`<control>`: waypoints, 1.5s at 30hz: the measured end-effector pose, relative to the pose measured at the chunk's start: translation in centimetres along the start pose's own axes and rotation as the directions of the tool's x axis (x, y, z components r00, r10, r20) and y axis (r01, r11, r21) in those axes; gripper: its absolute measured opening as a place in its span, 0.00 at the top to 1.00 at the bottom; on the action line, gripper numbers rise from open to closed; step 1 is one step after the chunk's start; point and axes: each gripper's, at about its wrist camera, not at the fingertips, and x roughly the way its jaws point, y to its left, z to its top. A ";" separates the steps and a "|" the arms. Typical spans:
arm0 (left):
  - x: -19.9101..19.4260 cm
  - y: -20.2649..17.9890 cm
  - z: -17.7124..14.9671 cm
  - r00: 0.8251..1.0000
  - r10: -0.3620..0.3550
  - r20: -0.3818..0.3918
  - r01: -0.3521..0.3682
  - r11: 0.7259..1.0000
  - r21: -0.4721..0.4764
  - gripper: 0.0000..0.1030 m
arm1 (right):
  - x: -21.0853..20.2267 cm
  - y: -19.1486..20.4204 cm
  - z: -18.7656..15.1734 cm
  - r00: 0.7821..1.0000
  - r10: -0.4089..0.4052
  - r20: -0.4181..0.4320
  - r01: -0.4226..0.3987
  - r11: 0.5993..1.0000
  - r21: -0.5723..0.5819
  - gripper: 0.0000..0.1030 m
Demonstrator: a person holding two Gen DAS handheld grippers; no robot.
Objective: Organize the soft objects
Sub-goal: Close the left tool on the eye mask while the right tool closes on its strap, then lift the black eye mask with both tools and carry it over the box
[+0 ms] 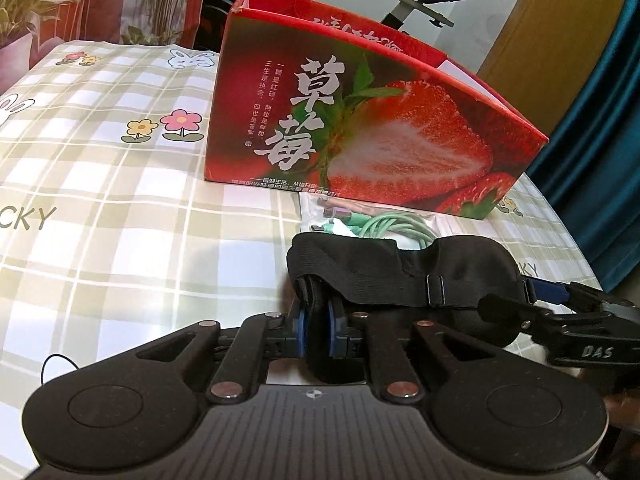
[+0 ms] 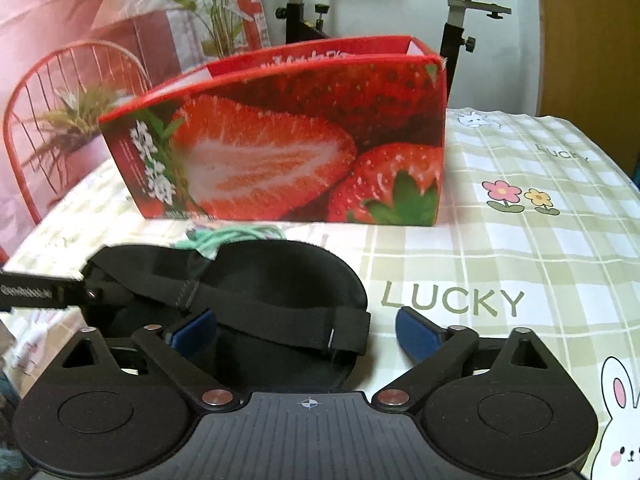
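Black eye mask in front of the strawberry box, one gripper clamped on it, the other spread around it.

Left wrist view: the left gripper (image 1: 316, 334) is clenched on one end of the black eye mask (image 1: 400, 268), blue pads pressed tight on the fabric. The mask sits just in front of the strawberry box (image 1: 360, 128) on the checked desk (image 1: 120, 200), with a bagged coil of green cable (image 1: 384, 226) between mask and box. The right gripper (image 1: 568, 312) enters at the mask's far end. Right wrist view: the right gripper (image 2: 304, 336) is released, jaws wide; the mask (image 2: 280, 280) and its strap (image 2: 280, 316) lie between the pads, the right pad clear of it. The box (image 2: 280, 140) stands behind.
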 end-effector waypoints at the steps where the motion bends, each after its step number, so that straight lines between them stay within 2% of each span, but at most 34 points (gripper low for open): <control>1: 0.1 -0.1 0.1 1.000 0.000 0.000 0.000 1.000 -0.001 0.88 | -0.2 -0.1 0.0 1.000 0.014 0.000 -0.014 1.000 0.009 0.13; 4: 0.2 -0.1 0.0 1.000 0.003 0.002 -0.003 1.000 0.005 0.88 | -0.2 0.1 -0.1 0.999 0.045 -0.012 -0.045 0.999 0.016 0.16; 11: 0.2 0.0 -0.1 1.000 -0.001 0.010 0.001 1.000 0.005 0.86 | 0.4 0.0 -0.3 0.997 0.071 -0.026 -0.069 0.996 0.062 0.13; 13: 0.2 -0.1 -0.2 1.000 0.003 0.010 -0.003 1.000 0.008 0.86 | 0.4 -0.1 -0.3 0.997 0.076 -0.020 -0.074 0.995 0.074 0.20; 15: 0.2 -0.2 -0.2 1.000 0.004 0.009 -0.004 1.000 0.009 0.86 | 0.0 -0.2 -0.2 0.997 0.073 -0.004 -0.073 0.994 0.081 0.22; 22: 0.1 -0.8 -0.2 1.000 0.000 0.002 0.000 1.000 0.030 0.86 | -1.3 0.1 0.4 0.996 0.058 0.069 -0.062 0.996 0.057 0.39; 29: 0.2 -0.7 -0.3 1.000 -0.005 0.000 0.005 1.000 0.026 0.86 | -1.7 0.1 0.6 0.995 0.034 0.089 -0.037 0.999 0.032 0.64; 33: 0.2 -0.7 -0.3 1.000 -0.007 0.002 0.007 1.000 0.024 0.86 | -1.8 0.3 0.5 0.996 0.029 0.089 -0.030 1.000 0.007 0.73; 36: 0.2 -0.6 -0.4 1.000 -0.010 0.003 0.010 1.000 0.022 0.86 | -1.7 0.3 0.5 0.996 0.038 0.080 -0.039 0.999 0.002 0.86; 45: -0.5 -0.8 -0.4 0.999 -0.028 0.035 0.027 0.999 0.023 0.87 | -1.4 0.6 0.3 0.998 0.015 0.061 -0.013 1.000 -0.027 0.90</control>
